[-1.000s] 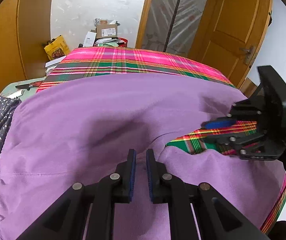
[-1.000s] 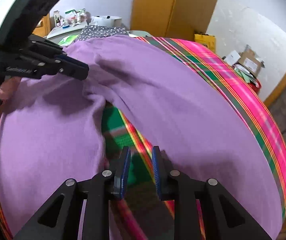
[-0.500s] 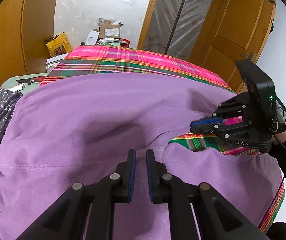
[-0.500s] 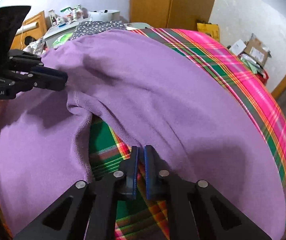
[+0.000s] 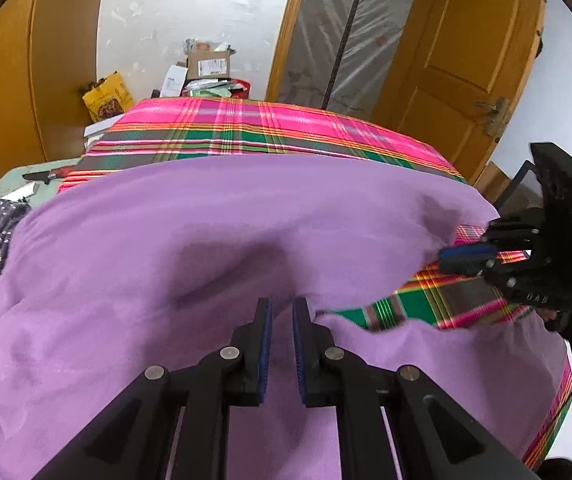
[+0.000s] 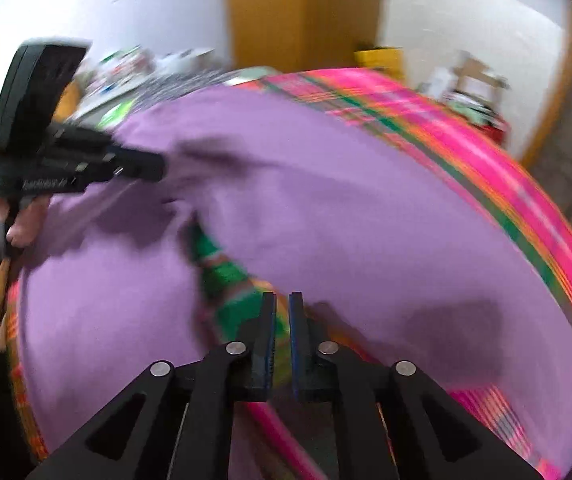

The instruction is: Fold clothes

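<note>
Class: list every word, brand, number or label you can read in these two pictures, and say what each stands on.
"DAS": white letters on the right gripper body.
Cardboard box: a label, too small to read.
Yellow bag: print too small to read.
Left gripper body: white lettering, too blurred to read.

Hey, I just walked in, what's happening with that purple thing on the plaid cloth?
A person with a gripper in each hand is folding a purple garment spread over a plaid cloth. The left gripper appears to pinch a fold near its middle. The right gripper is at the garment's edge, beside exposed plaid. Its jaws are opening, with the edge apparently between them.
</note>
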`<state>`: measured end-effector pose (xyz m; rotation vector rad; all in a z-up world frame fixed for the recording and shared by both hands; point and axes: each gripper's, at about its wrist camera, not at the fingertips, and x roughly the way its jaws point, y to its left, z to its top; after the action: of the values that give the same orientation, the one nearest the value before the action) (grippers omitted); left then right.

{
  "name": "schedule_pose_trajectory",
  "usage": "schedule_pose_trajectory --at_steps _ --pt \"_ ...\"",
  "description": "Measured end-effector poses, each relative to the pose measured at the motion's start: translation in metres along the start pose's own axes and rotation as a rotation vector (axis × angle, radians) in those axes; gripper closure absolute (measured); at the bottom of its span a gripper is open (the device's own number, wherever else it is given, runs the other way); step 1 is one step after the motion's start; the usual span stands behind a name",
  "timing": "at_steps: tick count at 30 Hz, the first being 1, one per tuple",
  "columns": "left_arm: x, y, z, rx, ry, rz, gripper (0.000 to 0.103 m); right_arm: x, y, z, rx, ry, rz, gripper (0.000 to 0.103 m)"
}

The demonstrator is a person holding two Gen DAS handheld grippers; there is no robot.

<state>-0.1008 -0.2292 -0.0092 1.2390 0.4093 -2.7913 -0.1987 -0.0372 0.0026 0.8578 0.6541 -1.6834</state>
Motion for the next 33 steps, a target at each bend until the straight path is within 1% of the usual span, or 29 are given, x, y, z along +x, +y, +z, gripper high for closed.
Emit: schedule_pose_trajectory --at_steps 1,3,4,5,6,9,12,15,18,21,22,25,28,31,33 --pt "0.006 -0.001 0.002 0.001 0.011 -0.008 0.093 -0.003 -0.01 -0.003 0.044 -0.008 -0.022 0.096" --pt "0.013 -0.004 -0.002 0.022 0.04 0.003 0.093 -0.008 -0.026 -0.01 0.117 -0.015 -0.06 0.094" --pt "0.017 -0.005 -0.003 0.033 0.055 0.009 0.093 -0.01 -0.03 -0.012 0.13 -0.015 -0.072 0.092" --pt "0.02 -0.007 -0.005 0.044 0.07 0.015 0.092 -0.012 -0.034 -0.015 0.144 -0.015 -0.083 0.087" --pt "0.019 -0.007 -0.007 0.049 0.074 0.012 0.092 -0.014 -0.037 -0.018 0.154 -0.016 -0.092 0.086" --pt "0.012 -0.001 -0.013 0.019 0.077 -0.017 0.092 -0.016 -0.04 -0.022 0.173 -0.022 -0.099 0.085" --pt "0.003 0.005 -0.017 -0.008 0.065 -0.013 0.092 -0.019 -0.041 -0.02 0.199 -0.043 -0.109 0.08" --pt "-0.011 0.011 -0.019 -0.039 0.031 0.001 0.092 -0.031 -0.044 -0.02 0.254 -0.094 -0.121 0.079" --pt "-0.025 0.018 -0.021 -0.067 -0.003 0.029 0.092 -0.057 -0.059 -0.025 0.386 -0.173 -0.142 0.078" --pt "-0.034 0.024 -0.023 -0.095 -0.02 0.043 0.092 -0.084 -0.078 -0.043 0.524 -0.238 -0.134 0.075" --pt "-0.037 0.026 -0.024 -0.103 -0.024 0.046 0.092 -0.092 -0.083 -0.051 0.553 -0.247 -0.14 0.073" --pt "-0.042 0.031 -0.027 -0.127 -0.032 0.052 0.092 -0.115 -0.094 -0.079 0.612 -0.252 -0.197 0.073" --pt "-0.046 0.032 -0.031 -0.147 -0.034 0.048 0.092 -0.14 -0.103 -0.119 0.702 -0.265 -0.244 0.072" --pt "-0.046 0.03 -0.035 -0.155 -0.028 0.041 0.092 -0.156 -0.105 -0.153 0.772 -0.267 -0.273 0.07" --pt "-0.045 0.027 -0.037 -0.154 -0.021 0.037 0.092 -0.158 -0.105 -0.169 0.786 -0.246 -0.285 0.069"
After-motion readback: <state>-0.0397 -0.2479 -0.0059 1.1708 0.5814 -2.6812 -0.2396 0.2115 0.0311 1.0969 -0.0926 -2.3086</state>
